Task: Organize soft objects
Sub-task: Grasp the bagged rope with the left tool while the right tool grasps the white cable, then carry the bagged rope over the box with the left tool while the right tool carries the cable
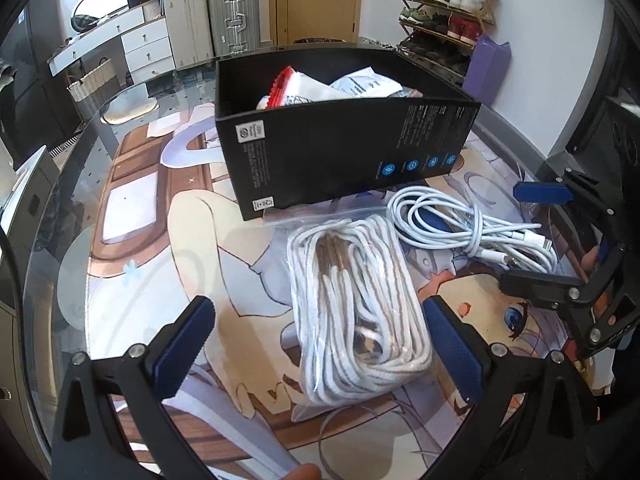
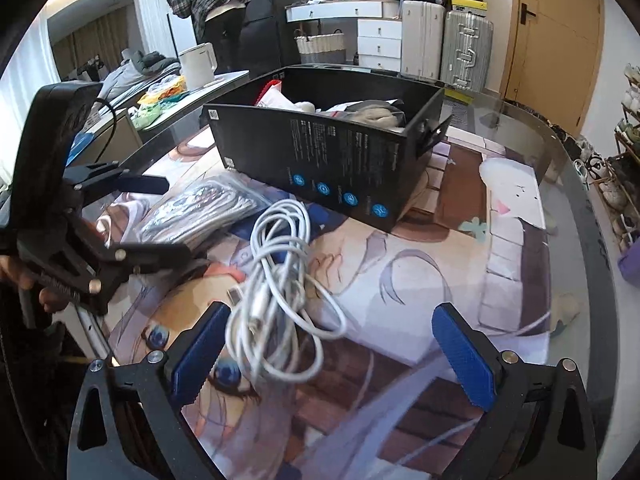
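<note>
A clear bag of coiled white cord lies on the printed mat between the open jaws of my left gripper; it also shows in the right wrist view. A loose white charging cable lies to its right. In the right wrist view that cable lies between the open jaws of my right gripper, nearer the left finger. A black box stands behind both, holding white and red soft items. Each gripper shows in the other's view, the right one and the left one.
The round glass table carries a printed anime mat. Suitcases, white drawers, a wicker basket and a shoe rack stand beyond. A person bends at the far left.
</note>
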Demonstrator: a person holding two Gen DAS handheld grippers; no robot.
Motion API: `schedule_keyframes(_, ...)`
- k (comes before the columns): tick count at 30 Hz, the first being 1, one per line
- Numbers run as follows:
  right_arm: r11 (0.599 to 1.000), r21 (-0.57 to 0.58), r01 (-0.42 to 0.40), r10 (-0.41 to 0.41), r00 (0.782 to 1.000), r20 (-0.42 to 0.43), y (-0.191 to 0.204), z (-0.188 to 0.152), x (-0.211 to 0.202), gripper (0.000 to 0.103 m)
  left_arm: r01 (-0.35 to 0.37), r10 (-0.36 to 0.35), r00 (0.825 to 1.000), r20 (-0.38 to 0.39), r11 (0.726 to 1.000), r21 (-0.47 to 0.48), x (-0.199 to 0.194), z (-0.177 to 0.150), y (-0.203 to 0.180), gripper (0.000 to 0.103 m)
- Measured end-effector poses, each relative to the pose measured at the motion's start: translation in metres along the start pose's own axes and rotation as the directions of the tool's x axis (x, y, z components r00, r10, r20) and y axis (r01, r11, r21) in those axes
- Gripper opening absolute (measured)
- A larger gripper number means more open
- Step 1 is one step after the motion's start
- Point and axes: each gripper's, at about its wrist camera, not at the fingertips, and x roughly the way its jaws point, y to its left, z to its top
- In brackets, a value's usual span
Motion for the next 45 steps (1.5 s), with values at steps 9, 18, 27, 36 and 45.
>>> schedule_keyframes(9,0.999,-0.026,0.027,-0.027,1.0,0.012,0.017,0.004,0.011,0.072,-0.017,0.017,1.0,-0.006,1.0,0.007,0.006,-0.003,-0.004,0.103)
schedule_keyframes(18,0.998,-0.054,0.016,-0.015,1.0,0.02,0.027,0.003,0.01,0.047,-0.007,0.006,0.999,0.034,1.0,0.025,0.001,-0.004,-0.006,0.077)
schedule_keyframes(27,0.999,-0.035,-0.023,0.024,0.999,0.023,0.021,0.001,0.006,0.04,0.025,-0.028,0.996,0.084,0.999,0.039,-0.014,-0.001,-0.009,0.042)
schedule_keyframes(36,0.999,-0.019,-0.048,0.049,0.997,0.055,0.014,0.0,-0.001,0.027,0.033,-0.037,0.992,0.119,0.999,0.035,-0.031,0.0,-0.006,0.041)
schedule_keyframes(45,0.996,-0.064,-0.056,0.063,0.992,0.108,0.019,0.002,-0.03,0.026,0.046,-0.049,0.984,0.172,0.999,0.019,-0.048,0.002,0.0,0.042)
